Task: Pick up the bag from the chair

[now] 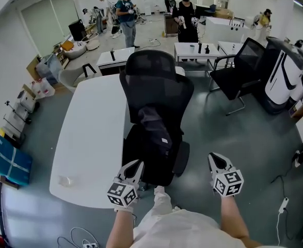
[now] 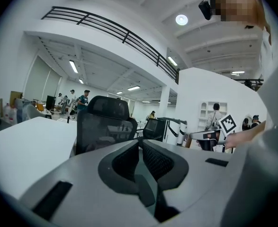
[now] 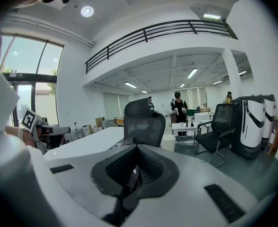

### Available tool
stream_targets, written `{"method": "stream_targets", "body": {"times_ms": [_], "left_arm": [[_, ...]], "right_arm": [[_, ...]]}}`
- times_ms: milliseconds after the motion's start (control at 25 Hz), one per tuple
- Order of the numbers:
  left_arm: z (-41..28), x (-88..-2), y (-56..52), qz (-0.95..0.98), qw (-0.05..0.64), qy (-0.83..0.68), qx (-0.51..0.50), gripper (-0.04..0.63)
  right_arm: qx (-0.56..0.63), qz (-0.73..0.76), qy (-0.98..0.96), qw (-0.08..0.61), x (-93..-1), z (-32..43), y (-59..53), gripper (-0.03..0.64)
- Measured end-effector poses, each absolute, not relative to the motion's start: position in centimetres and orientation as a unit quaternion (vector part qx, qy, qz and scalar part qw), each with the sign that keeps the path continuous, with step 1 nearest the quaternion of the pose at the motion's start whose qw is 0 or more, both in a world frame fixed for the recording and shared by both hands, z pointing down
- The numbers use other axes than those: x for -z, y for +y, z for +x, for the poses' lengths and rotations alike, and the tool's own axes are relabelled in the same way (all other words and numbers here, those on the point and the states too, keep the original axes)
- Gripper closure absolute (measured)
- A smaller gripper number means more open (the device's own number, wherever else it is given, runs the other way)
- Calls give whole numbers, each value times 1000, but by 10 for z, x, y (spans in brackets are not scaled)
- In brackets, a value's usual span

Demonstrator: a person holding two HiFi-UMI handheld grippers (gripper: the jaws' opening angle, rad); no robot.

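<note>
— Noting the tools first: how did the jaws stand?

— Left gripper [image 1: 133,166] had its jaws pressed together with nothing between them. Right gripper [image 1: 216,159] was the same, closed on air. The left one hung just by the front left corner of the chair [image 1: 156,71] seat. The right one hung off the seat's right side, over the floor.

— And the bag [image 1: 155,130]?

— It was dark and slumped on the seat, near the back edge, with its top leaning on the backrest. Neither tool touched it.

— So the reach was not yet made. What would do it well?

— My judgement only: spread the jaws of one tool before arriving, not at the cloth. Come in over the seat's front edge and aim high on the bag, at a fold or strap. I couldn't make out a handle. Soft fabric would likely sag, so bite deep and lift straight up, clear of the backrest. The white table [image 1: 89,138] sat close along the chair's left side, so the left tool had little room there.
</note>
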State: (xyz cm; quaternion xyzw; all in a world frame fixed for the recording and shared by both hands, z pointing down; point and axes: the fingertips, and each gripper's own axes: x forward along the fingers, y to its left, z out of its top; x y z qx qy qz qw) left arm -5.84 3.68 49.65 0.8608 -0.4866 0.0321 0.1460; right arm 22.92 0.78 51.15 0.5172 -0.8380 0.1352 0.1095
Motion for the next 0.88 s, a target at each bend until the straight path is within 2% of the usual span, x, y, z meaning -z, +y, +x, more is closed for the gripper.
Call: {"method": "stream_targets", "body": {"times_ms": [880], "left_arm": [[-115, -521, -151, 869, 157, -468, -41, 552]], "right_arm": [[-124, 480, -858, 135, -526, 137, -172, 597]]}}
